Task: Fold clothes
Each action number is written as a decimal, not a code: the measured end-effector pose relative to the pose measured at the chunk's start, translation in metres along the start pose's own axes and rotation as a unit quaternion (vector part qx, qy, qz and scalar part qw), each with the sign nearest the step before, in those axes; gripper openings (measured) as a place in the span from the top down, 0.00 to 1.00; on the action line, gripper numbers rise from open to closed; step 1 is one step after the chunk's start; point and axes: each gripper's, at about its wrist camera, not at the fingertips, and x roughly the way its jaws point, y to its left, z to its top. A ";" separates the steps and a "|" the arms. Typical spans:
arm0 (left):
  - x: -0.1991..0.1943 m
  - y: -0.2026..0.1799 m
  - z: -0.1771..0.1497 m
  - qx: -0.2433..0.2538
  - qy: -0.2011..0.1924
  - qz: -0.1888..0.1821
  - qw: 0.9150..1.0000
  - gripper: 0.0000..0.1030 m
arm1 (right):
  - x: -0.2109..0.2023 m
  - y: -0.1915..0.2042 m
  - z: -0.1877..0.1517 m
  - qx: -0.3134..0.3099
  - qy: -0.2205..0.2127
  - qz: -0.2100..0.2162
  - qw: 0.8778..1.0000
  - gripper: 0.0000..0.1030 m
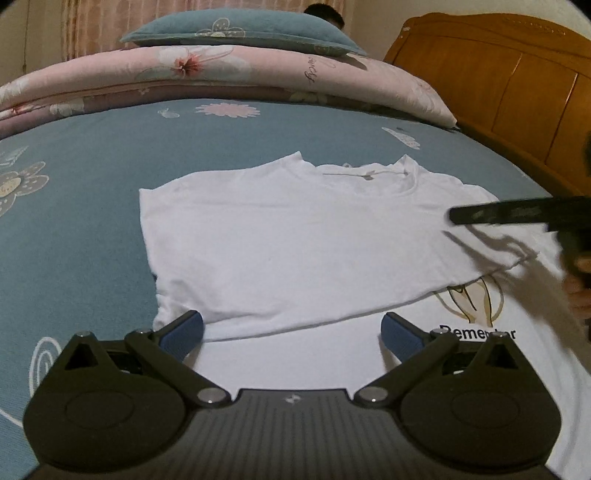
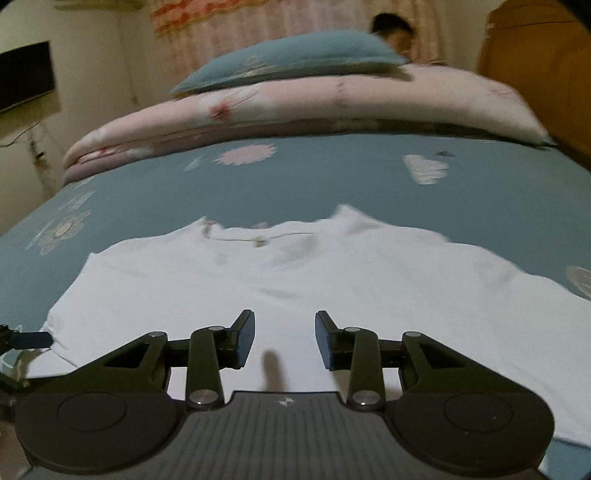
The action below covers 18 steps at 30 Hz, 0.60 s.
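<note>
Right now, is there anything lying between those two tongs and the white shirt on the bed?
Nothing visible does. The left tongs stand open just over the near part of the white T-shirt, and the right tongs are open above it too. Only bare shirt lies between their jaws. The pillow and quilt sit far behind it.
</note>
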 end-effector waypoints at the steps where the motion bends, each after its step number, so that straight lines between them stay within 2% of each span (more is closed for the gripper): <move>1: 0.001 0.000 0.001 -0.002 0.000 -0.001 1.000 0.01 | 0.012 0.002 0.001 -0.007 0.012 -0.005 1.000 0.61; 2: 0.001 0.000 0.001 -0.002 0.000 -0.001 1.000 0.01 | 0.023 0.002 0.001 -0.012 0.020 -0.015 1.000 0.61; 4: 0.002 0.000 0.001 -0.003 0.000 -0.002 1.000 0.01 | 0.029 -0.004 0.004 -0.009 0.009 -0.032 0.999 0.61; 7: -0.004 -0.004 0.003 0.003 -0.006 -0.002 1.000 0.01 | 0.025 -0.019 0.016 0.033 0.005 -0.061 0.998 0.60; 9: -0.010 -0.008 0.005 0.011 -0.016 -0.016 1.000 0.01 | 0.009 -0.025 0.018 0.049 0.001 -0.049 0.998 0.58; 12: -0.012 -0.009 0.005 0.005 -0.018 -0.043 0.999 0.01 | -0.019 -0.029 0.007 0.066 -0.001 -0.006 0.998 0.46; 15: -0.007 -0.009 0.003 0.006 -0.002 -0.033 0.999 0.01 | -0.030 -0.037 -0.009 0.089 0.022 0.021 0.996 0.46; 18: 0.000 -0.009 0.000 0.005 0.012 -0.020 1.000 0.01 | -0.039 -0.050 -0.020 0.106 0.029 0.008 0.994 0.52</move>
